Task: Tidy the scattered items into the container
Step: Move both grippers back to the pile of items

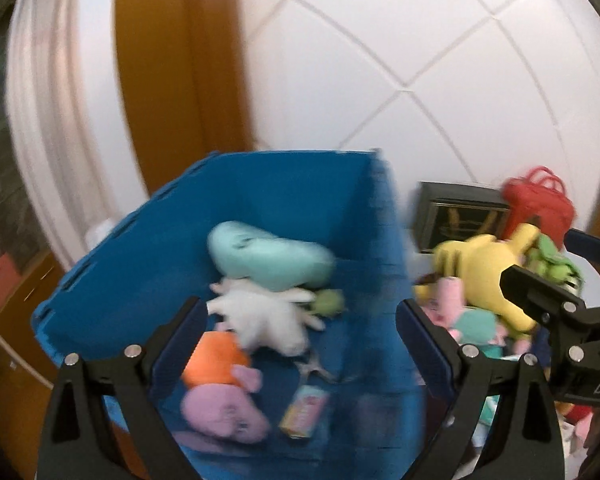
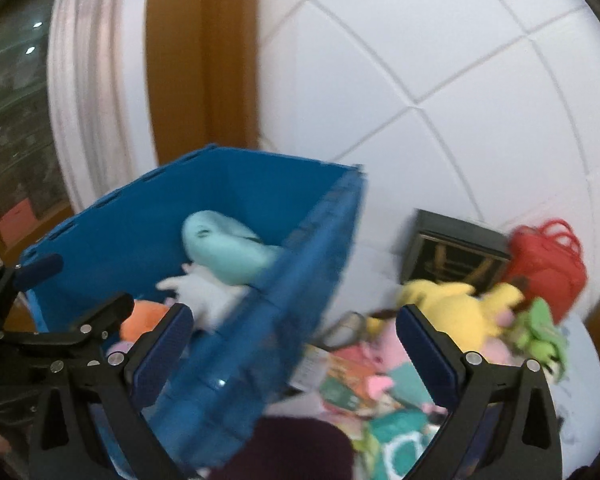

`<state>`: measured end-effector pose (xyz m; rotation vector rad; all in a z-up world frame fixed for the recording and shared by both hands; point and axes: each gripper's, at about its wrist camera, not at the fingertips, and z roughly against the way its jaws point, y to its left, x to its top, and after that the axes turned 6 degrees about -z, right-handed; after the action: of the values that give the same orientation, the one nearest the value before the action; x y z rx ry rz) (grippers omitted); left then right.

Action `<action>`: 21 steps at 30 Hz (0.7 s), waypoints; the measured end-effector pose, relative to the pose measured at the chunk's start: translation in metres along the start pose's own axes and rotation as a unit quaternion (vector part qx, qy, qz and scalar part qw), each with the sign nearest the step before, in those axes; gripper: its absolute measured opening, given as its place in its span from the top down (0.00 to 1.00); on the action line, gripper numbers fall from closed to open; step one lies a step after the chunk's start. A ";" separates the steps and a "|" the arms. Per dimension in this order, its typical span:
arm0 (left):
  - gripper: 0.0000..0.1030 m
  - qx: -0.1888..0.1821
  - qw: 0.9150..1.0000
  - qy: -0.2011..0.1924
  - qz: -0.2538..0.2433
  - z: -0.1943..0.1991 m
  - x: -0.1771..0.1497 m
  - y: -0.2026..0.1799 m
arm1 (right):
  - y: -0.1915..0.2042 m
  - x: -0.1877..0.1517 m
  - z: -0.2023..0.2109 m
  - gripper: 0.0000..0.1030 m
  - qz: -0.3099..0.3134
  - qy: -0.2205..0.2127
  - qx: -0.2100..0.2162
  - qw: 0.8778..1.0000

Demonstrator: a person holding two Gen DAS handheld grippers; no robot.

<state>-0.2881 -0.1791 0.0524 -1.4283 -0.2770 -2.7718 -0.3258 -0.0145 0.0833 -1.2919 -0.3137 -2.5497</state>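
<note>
- Left gripper [image 1: 298,322]: fingers [image 1: 180,332] spread wide apart, gripping nothing; it hangs above the open top of the blue bin [image 1: 140,264], touching none of its contents.
- Right gripper [image 2: 294,334]: fingers [image 2: 424,340] likewise wide apart and empty; one finger lies over the bin's near wall, the other over the loose pile outside it.
- Blue bin: stands on a white surface [image 2: 380,240], just left of the pile. Inside lie a pale teal plush [image 1: 268,254], a white plush [image 1: 264,316], an orange and pink plush [image 1: 220,392], a small green toy [image 1: 328,302] and a small box [image 1: 304,416].
- Loose pile, still outside the bin: a yellow plush [image 2: 456,312], a green plush [image 2: 540,332], pink and teal soft items [image 2: 388,384]; details blurred.
- Behind the pile: a dark box [image 2: 452,252] and a red bag [image 2: 548,272], touching or overlapping.
</note>
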 end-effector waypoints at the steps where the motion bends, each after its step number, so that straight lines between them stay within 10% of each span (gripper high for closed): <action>1: 0.06 -0.011 1.000 -0.003 -0.009 0.003 0.001 -0.017 | -0.013 -0.003 0.007 0.00 -0.009 -0.002 -0.009 1.000; 21: 0.06 -0.162 0.979 0.076 -0.094 0.006 -0.074 -0.311 | -0.315 -0.181 0.120 0.00 -0.187 0.073 -0.171 0.965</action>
<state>-0.2687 0.1228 -0.0513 -1.2902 0.0488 -3.1810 -0.2362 0.3433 -0.0166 -1.2400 -0.0940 -3.1113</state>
